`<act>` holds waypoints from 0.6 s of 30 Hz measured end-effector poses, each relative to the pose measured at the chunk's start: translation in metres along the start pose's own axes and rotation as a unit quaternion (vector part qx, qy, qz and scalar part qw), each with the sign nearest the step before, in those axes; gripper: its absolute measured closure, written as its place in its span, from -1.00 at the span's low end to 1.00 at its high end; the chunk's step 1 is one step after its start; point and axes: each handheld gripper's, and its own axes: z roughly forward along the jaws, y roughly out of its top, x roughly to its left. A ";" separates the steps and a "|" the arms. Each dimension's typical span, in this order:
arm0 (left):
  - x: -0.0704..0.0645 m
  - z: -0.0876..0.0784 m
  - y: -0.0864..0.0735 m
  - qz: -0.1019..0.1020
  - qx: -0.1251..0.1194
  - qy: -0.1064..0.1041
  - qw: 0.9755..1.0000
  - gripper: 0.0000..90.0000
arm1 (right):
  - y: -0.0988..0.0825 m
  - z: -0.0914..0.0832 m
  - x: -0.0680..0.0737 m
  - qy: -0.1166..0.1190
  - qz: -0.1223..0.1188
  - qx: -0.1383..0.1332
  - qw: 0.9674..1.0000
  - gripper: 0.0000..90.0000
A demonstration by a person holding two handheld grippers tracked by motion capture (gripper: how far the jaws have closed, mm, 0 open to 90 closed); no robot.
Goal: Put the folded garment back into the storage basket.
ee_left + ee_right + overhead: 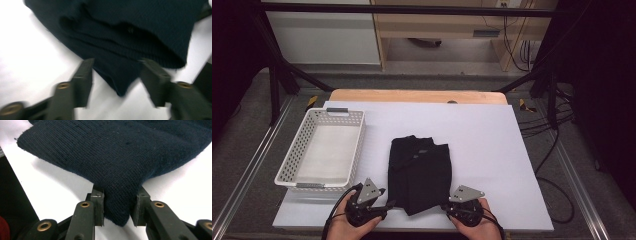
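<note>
Garment (419, 172) inspected from the high view: a dark knitted piece, folded into a rough rectangle, lay on the white surface (492, 145) toward its near edge, long axis running from near edge to far edge. My left tongs (388, 204) stood at its near left corner and my right tongs (445, 206) at its near right corner, both equally close; the cloth lay straight ahead of both. A white perforated basket (323, 150) sat at the left edge, apart from the garment.

Left gripper view, blurred: my jaws stood parted, about halfway, with a folded corner of the garment (120, 82) hanging between them; neither pad appeared to press on it, so I judged nothing held.

Right gripper view: my jaws were drawn in on either side of a bunched corner of the garment (120, 202), both pads against the knit, a grip on the cloth. Fabric was fine-ribbed, navy to black, soft and thick.
</note>
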 end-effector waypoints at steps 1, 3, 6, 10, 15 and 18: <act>-0.001 0.001 0.005 0.000 -0.004 0.016 1.000 -0.23 | 0.000 0.000 0.000 0.002 0.001 0.000 1.000 0.48; -0.002 0.005 0.012 -0.002 -0.007 0.027 1.000 -0.39 | -0.001 0.001 -0.001 0.005 0.001 0.000 1.000 0.44; -0.003 0.011 0.024 -0.002 -0.010 0.029 1.000 -0.57 | -0.002 0.002 -0.002 0.006 0.003 -0.001 1.000 0.35; -0.001 0.019 0.038 -0.001 -0.010 0.025 1.000 -0.70 | -0.003 0.003 -0.001 0.001 0.000 0.001 1.000 0.31; 0.015 0.034 0.063 -0.006 -0.016 0.021 1.000 -0.75 | -0.003 0.003 0.000 -0.002 -0.003 0.003 1.000 0.31; 0.035 0.048 0.080 -0.031 -0.024 -0.020 0.999 -0.81 | -0.002 0.004 0.001 -0.003 -0.005 0.004 1.000 0.32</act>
